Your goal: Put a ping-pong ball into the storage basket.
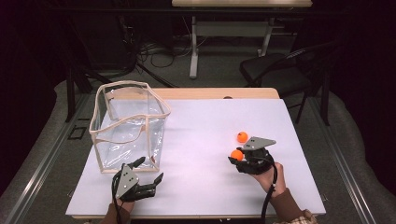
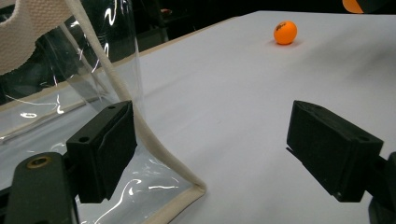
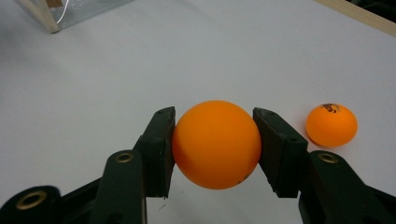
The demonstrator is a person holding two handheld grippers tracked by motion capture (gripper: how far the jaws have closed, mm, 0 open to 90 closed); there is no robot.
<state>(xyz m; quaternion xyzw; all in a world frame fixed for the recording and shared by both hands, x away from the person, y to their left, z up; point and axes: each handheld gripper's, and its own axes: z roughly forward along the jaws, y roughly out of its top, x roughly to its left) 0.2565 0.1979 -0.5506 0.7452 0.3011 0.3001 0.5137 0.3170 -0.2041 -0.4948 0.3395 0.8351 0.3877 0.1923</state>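
- Nearest the person, the left claw (image 1: 148, 170) rests low over the front of the white worktop (image 1: 201, 186), its jaws spread wide with nothing pressed between them.
- In the left gripper view, one of its jaws stands against the near corner of the clear bag (image 2: 107, 56), beside the cream fabric edging (image 2: 154, 144); the other jaw stands well apart over bare worktop.
- On the right side, the right claw (image 1: 236, 158) is clamped on an orange ball (image 3: 216, 143), one pad pressing on each side of it.
- In the high view, the held ball sits at the claw's tip.
- Just beyond lies a second orange ball (image 1: 242, 136), on the worktop and near the held one without touching.
- Farther back on the left, the clear bag stands upright, mouth open upward.
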